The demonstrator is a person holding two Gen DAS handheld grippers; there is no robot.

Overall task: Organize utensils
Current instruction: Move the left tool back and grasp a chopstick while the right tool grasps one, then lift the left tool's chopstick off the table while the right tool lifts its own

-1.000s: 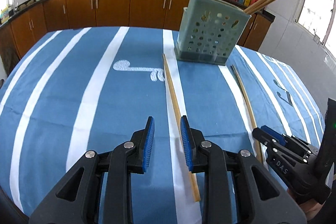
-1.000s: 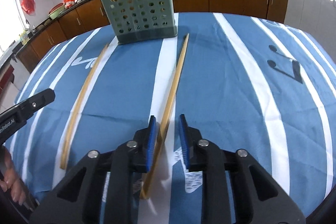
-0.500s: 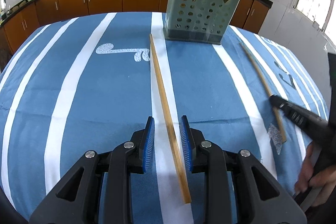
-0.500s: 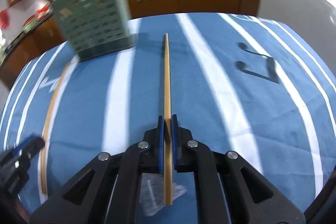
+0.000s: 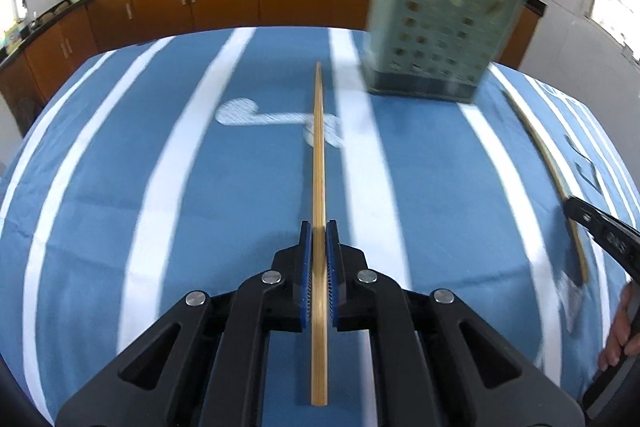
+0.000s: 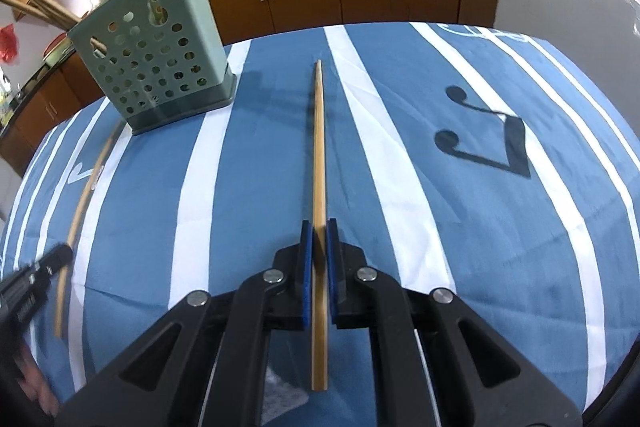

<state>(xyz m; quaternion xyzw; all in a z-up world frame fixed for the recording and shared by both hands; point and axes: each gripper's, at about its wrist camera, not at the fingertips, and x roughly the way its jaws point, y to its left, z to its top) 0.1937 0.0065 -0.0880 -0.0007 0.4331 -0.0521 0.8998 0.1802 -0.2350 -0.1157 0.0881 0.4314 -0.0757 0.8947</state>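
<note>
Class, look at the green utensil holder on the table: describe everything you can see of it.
The utensil holder is a pale green, plastic-looking box with round holes in its walls and a darker base. It stands upright on the blue striped tablecloth, at the far end. Several wooden chopsticks lean out of its top. Neither gripper touches it; the left view shows it motion-blurred.

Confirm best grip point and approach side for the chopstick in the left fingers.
The long thin bamboo chopstick is best held near its thick rear end, fingers closing across its narrow width along its length, as the left gripper does now. That leaves the tapered tip free and pointing forward toward the perforated green plastic utensil holder. The right gripper holds the second bamboo chopstick likewise.
</note>
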